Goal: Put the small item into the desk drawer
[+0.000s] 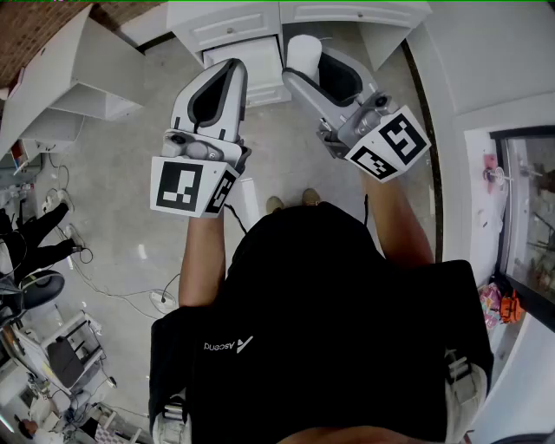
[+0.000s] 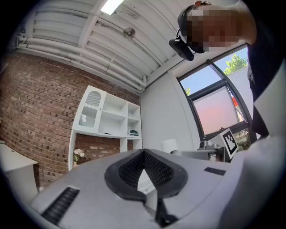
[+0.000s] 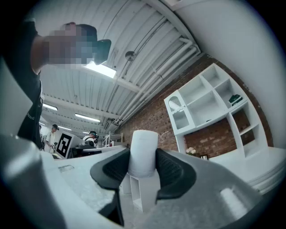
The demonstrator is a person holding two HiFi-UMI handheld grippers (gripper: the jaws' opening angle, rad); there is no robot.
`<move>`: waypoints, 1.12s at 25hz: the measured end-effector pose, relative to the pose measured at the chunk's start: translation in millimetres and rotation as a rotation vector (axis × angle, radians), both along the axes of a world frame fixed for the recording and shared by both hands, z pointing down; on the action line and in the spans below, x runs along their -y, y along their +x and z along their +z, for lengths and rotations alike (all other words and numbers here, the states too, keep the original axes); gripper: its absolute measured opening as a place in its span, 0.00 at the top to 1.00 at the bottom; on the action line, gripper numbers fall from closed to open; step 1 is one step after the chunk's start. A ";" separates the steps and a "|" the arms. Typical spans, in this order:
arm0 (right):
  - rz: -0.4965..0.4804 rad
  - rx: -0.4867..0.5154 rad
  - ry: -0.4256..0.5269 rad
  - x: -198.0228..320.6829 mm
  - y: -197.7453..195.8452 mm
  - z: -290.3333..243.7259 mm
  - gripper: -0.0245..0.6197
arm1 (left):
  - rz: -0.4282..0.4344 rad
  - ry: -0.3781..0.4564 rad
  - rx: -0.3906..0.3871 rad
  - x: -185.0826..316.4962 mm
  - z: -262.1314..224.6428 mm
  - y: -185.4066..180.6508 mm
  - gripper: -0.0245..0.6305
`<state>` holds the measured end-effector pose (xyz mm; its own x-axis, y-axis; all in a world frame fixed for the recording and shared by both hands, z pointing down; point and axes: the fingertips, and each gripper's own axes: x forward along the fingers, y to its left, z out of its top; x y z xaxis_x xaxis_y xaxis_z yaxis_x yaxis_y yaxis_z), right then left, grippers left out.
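Grey concrete floor (image 1: pixel 130 217) fills the head view, with a white desk (image 1: pixel 234 26) along the top edge. Its desk drawer (image 1: pixel 260 74) appears to be pulled out towards us at upper centre, though part of it is hidden.

We hold both tools raised in front of the chest, side by side and pointing towards the desk. The right gripper (image 1: pixel 319 65) has its jaws spread fairly wide and pressed on either side of a small white cylinder (image 3: pixel 143 150). The cylinder stands upright between the dark ribbed pads, and its top rises above them. We judge this is the small item, carried high so that it can clear the drawer front. In the head view it sits just to the right of the drawer and near it, but not over the opening or inside it.

The left gripper (image 2: pixel 144 154) has its jaws together at the tips with nothing between them. We think it is free to steady or shut the drawer. Its view looks past the tips to a white shelf unit (image 2: pixel 107 116) against a brick wall (image 2: pixel 35 107).

To our eye the carry is under way and the placing is not yet done. The cylinder needs to be brought across over the open drawer and lowered before the jaws let go.
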<state>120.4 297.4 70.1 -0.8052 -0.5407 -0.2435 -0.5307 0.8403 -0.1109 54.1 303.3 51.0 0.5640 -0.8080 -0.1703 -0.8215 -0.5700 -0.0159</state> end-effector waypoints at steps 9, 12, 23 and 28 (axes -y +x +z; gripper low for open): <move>0.013 0.021 -0.034 3.1 6.5 8.2 0.68 | -0.004 -0.004 -0.011 1.9 8.8 -4.9 0.96; 0.021 0.009 -0.038 4.7 -1.8 9.2 0.68 | -0.005 -0.002 -0.013 2.6 9.9 -16.5 0.96; 0.073 -0.040 -0.066 11.1 -54.6 26.3 0.68 | -0.008 -0.002 -0.044 5.6 22.5 -88.9 0.96; 0.087 -0.053 -0.073 28.0 -69.9 34.9 0.68 | -0.016 -0.011 -0.047 18.5 33.1 -112.0 0.96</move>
